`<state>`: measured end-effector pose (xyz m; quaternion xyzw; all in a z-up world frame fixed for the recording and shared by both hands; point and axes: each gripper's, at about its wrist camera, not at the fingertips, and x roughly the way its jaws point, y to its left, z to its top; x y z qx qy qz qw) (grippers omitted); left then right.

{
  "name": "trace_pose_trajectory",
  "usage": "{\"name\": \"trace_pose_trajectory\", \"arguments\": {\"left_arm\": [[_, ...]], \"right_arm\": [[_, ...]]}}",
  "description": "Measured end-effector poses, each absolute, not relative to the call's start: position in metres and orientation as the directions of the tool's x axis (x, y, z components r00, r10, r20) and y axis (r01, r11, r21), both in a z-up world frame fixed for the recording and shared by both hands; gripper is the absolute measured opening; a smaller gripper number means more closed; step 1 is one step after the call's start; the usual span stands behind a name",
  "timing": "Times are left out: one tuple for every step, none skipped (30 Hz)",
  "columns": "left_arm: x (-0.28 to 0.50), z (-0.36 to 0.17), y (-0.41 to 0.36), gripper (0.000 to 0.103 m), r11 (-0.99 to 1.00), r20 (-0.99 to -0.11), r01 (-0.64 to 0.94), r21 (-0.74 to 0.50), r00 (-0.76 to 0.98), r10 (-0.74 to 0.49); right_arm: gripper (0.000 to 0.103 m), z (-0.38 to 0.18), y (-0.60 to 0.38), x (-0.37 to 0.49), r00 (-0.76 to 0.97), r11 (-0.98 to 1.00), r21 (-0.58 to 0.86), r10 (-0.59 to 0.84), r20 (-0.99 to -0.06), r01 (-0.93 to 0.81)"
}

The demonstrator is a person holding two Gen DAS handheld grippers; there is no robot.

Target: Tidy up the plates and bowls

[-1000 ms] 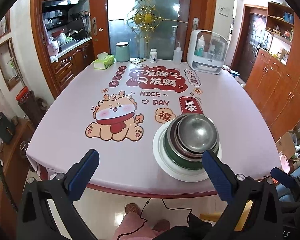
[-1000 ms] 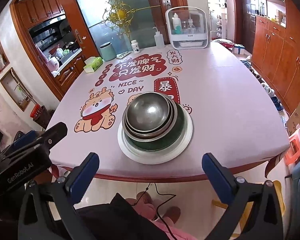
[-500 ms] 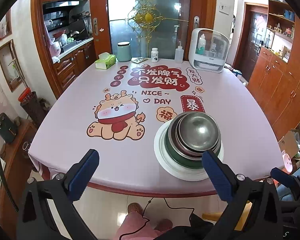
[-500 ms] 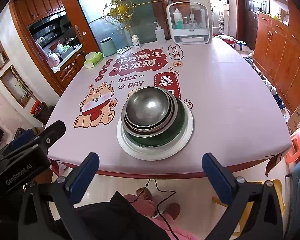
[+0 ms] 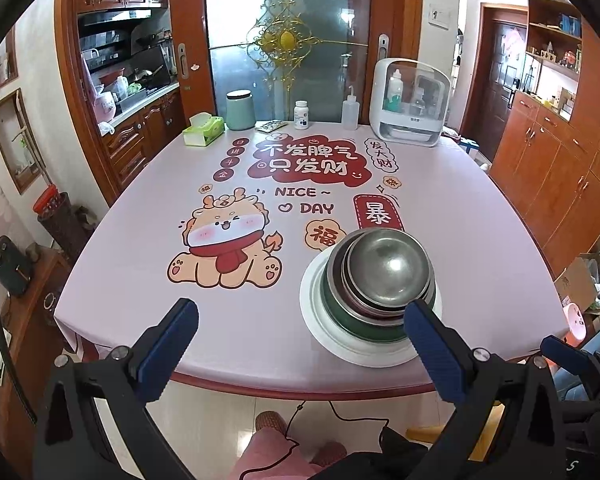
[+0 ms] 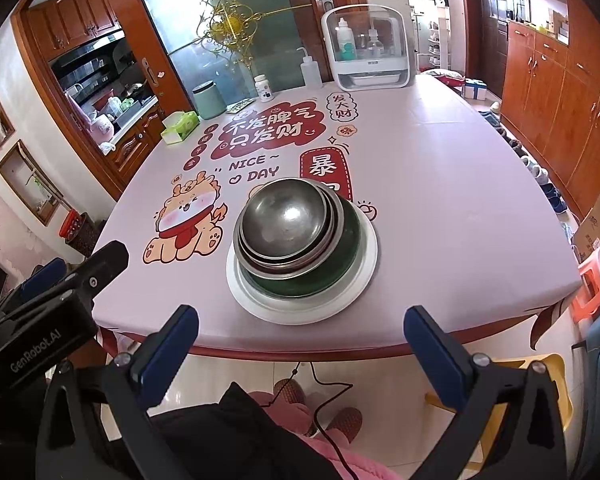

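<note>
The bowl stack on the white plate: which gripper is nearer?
Right gripper, roughly centred before the bowl stack. The left gripper sits off to its left, open like the right.

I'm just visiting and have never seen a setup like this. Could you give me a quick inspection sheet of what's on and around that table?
Surface: table under a pink cloth with a cartoon dragon and red lettering.
Job's things: steel bowls nested in a green bowl, all on a white plate near the front edge.
Clutter: at the far edge, tissue box, green canister, pill bottle, squeeze bottle, white case holding bottles.
Grippers: left gripper and right gripper both open, holding nothing, short of the table edge.
Cables: a thin black cable on the floor below.
Surroundings: wooden cabinets, glass door, kitchen beyond, shoes along the right wall.
</note>
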<state>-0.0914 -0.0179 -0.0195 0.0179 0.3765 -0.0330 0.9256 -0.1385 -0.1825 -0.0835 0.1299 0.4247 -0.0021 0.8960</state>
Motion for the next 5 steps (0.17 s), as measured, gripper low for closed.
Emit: {"name": "trace_pose_trajectory", "arguments": {"left_arm": [[-0.0914, -0.0192, -0.018, 0.102, 0.997, -0.697, 0.074, 0.008, 0.716, -0.048], [-0.091, -0.0194, -0.0179, 0.102, 0.997, -0.697, 0.075, 0.007, 0.716, -0.048], [-0.0913, -0.0193, -0.0176, 0.102, 0.997, -0.697, 0.076, 0.005, 0.715, -0.051], [-0.0911, -0.0192, -0.0178, 0.102, 0.997, -0.697, 0.074, 0.006, 0.715, -0.049], [-0.0912, -0.0192, -0.0175, 0.102, 0.997, -0.697, 0.073, 0.009, 0.715, -0.046]], "right_arm": [[0.103, -0.083, -0.1829, -0.1388, 0.64, 0.966, 0.232, 0.108, -0.761, 0.112], [0.103, -0.0825, -0.1833, -0.1386, 0.64, 0.966, 0.233, 0.11, -0.76, 0.11], [0.103, -0.0821, -0.1834, -0.1373, 0.64, 0.966, 0.234, 0.112, -0.76, 0.109], [0.103, -0.082, -0.1837, -0.1368, 0.639, 0.966, 0.235, 0.115, -0.76, 0.106], [0.103, -0.0819, -0.1841, -0.1361, 0.639, 0.966, 0.237, 0.117, -0.761, 0.105]]}}
